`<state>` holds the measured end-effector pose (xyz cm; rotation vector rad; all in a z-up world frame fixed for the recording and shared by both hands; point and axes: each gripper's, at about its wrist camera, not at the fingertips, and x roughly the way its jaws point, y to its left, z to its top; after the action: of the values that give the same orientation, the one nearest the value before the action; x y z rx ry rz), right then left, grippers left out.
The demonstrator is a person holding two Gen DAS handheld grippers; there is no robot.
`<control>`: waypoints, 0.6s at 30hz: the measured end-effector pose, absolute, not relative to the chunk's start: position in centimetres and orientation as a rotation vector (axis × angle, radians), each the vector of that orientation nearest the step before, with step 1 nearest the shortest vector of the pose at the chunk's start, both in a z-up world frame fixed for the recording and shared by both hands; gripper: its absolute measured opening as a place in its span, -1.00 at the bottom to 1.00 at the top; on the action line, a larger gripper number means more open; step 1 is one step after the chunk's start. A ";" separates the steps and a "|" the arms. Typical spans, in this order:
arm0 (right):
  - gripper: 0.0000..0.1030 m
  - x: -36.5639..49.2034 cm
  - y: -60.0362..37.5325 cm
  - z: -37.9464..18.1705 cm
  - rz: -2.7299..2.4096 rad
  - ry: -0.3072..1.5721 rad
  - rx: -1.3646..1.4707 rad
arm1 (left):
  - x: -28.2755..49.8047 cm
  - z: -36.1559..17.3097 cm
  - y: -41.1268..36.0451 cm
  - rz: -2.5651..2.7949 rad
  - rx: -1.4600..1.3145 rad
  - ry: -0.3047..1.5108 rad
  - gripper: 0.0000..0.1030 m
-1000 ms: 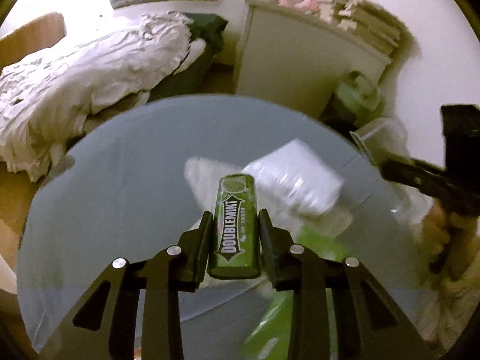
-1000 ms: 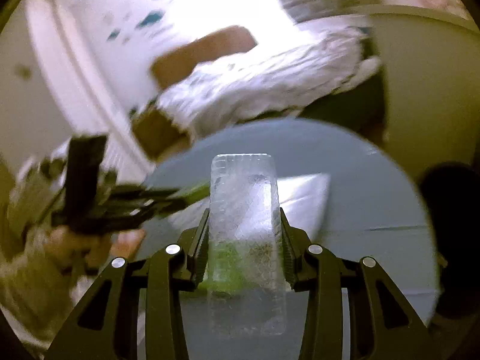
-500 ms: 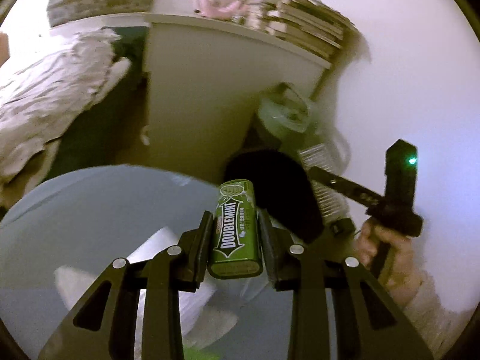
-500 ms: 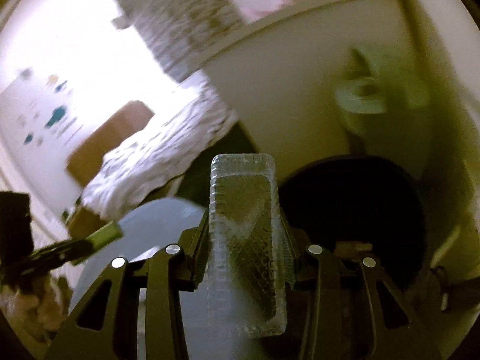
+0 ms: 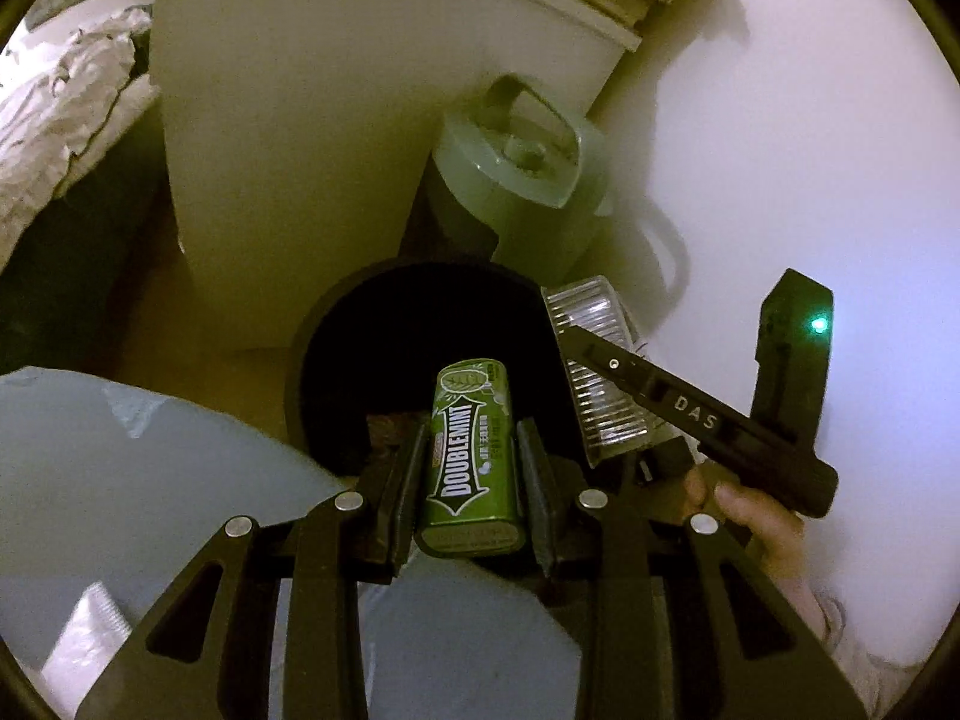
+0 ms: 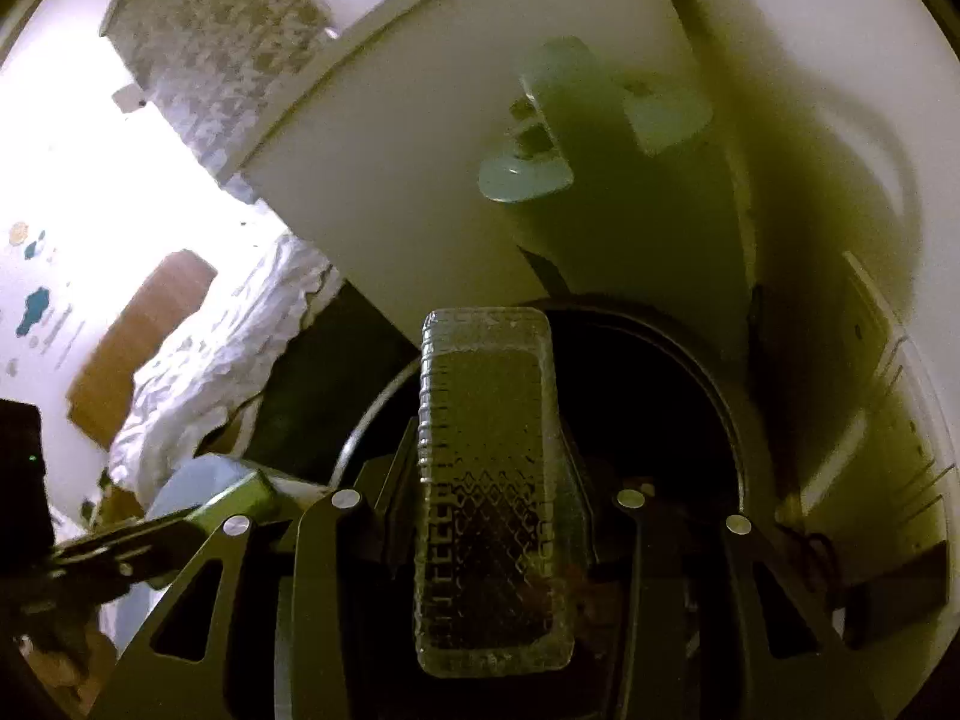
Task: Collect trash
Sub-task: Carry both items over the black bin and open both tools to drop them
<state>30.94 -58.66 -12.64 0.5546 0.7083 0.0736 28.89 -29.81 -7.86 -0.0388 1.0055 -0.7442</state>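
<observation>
My left gripper [image 5: 469,450] is shut on a green Doublemint gum pack [image 5: 471,450], held over the near rim of a round black bin [image 5: 360,324] on the floor. In the same view the right gripper [image 5: 600,384] reaches in from the right with a clear ribbed plastic box [image 5: 591,372] over the bin's right rim, a hand [image 5: 750,516] behind it. From the right wrist, my right gripper [image 6: 489,468] is shut on that clear plastic box [image 6: 489,480], with the dark mouth of the bin [image 6: 648,408] right under it.
A white cabinet [image 5: 288,150] stands behind the bin, with a pale green container [image 5: 522,180] beside it against the wall. The round grey table [image 5: 150,468] lies at lower left with a white wrapper [image 5: 90,630] on it. A bed with white bedding [image 6: 216,360] is at left.
Both grippers have swung from over the grey table toward the black bin, each still holding its item. The bin now fills the middle of both views.
</observation>
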 end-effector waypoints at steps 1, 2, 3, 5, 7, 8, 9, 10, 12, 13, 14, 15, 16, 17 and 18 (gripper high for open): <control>-0.21 31.2 -58.9 -13.0 0.066 0.718 0.561 | 29.0 -8.3 -30.1 -0.745 -0.044 1.013 -0.39; -0.21 31.2 -58.8 -13.2 0.062 0.723 0.564 | 29.2 -8.5 -30.4 -0.744 -0.047 1.017 -0.39; -0.21 31.2 -58.9 -13.3 0.059 0.727 0.568 | 29.3 -8.9 -30.7 -0.745 -0.050 1.023 -0.39; -0.21 31.1 -59.3 -13.6 0.050 0.737 0.576 | 29.4 -9.3 -30.9 -0.746 -0.053 1.029 -0.39; -0.21 31.6 -59.2 -13.9 0.047 0.747 0.579 | 29.5 -9.7 -31.2 -0.745 -0.056 1.036 -0.39; -0.21 31.5 -59.1 -13.8 0.049 0.751 0.577 | 29.6 -9.7 -31.4 -0.747 -0.055 1.038 -0.39; -0.21 31.5 -59.0 -13.9 0.051 0.755 0.572 | 29.6 -9.9 -31.6 -0.747 -0.055 1.040 -0.39; -0.21 31.6 -58.8 -13.9 0.053 0.758 0.564 | 29.6 -9.9 -31.6 -0.747 -0.053 1.042 -0.39; -0.21 31.2 -58.7 -13.8 0.054 0.758 0.556 | 29.6 -10.1 -31.9 -0.747 -0.048 1.043 -0.39; -0.20 31.2 -58.7 -13.8 0.052 0.756 0.556 | 29.7 -10.1 -32.0 -0.747 -0.047 1.043 -0.39; -0.17 31.2 -58.8 -13.8 0.048 0.756 0.560 | 29.7 -10.2 -32.1 -0.748 -0.046 1.043 -0.39; -0.13 31.2 -58.8 -13.9 0.045 0.756 0.566 | 29.7 -10.2 -32.2 -0.747 -0.044 1.042 -0.39; -0.12 31.3 -58.8 -13.9 0.043 0.756 0.569 | 29.6 -10.2 -32.3 -0.744 -0.039 1.041 -0.39; -0.12 31.4 -58.8 -13.9 0.041 0.757 0.569 | 29.6 -10.1 -32.4 -0.742 -0.034 1.040 -0.39; -0.10 31.4 -58.7 -13.9 0.042 0.758 0.567 | 29.6 -10.1 -32.4 -0.738 -0.030 1.038 -0.38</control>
<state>31.42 -58.69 -13.88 0.5666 0.7577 0.0421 29.56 -32.38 -10.06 -0.0304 1.0378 -0.7378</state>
